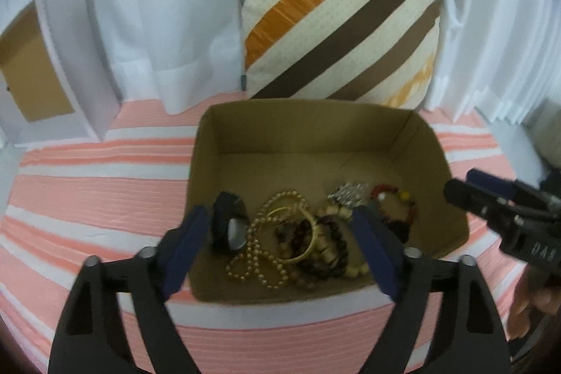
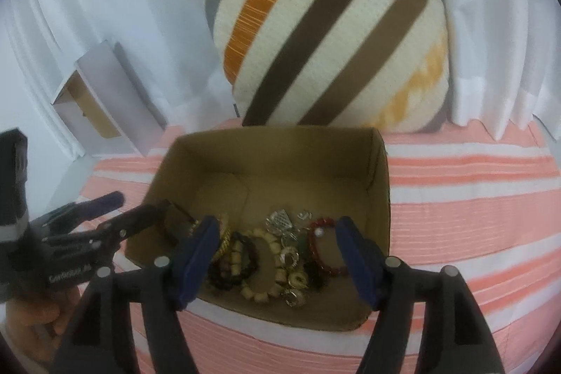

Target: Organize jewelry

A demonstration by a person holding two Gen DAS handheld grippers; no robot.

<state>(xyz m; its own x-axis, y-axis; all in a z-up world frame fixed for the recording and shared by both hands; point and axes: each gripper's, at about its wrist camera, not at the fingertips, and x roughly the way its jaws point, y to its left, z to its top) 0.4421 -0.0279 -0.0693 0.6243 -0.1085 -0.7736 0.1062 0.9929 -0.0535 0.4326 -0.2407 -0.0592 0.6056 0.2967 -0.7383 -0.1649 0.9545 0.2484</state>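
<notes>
An open cardboard box (image 1: 315, 132) (image 2: 273, 153) sits on the pink-and-white striped bedspread (image 1: 87, 198). Jewelry is heaped at its near end: a dark watch (image 1: 228, 223), a gold bead necklace (image 1: 259, 255), a gold bangle (image 1: 305, 233), a wooden bead bracelet (image 2: 266, 269), a red bead bracelet (image 2: 322, 247) and a silver pendant (image 2: 278, 219). My left gripper (image 1: 280, 216) hovers open over the heap, gripping nothing. My right gripper (image 2: 278, 223) is also open above the heap and empty. Each gripper shows at the edge of the other's view.
A striped cushion (image 1: 336, 13) leans against white curtains (image 1: 157, 23) right behind the box. A small white box with a brown inside (image 1: 52, 65) (image 2: 101, 97) stands at the back left. A person's hand (image 2: 35, 321) holds the left gripper.
</notes>
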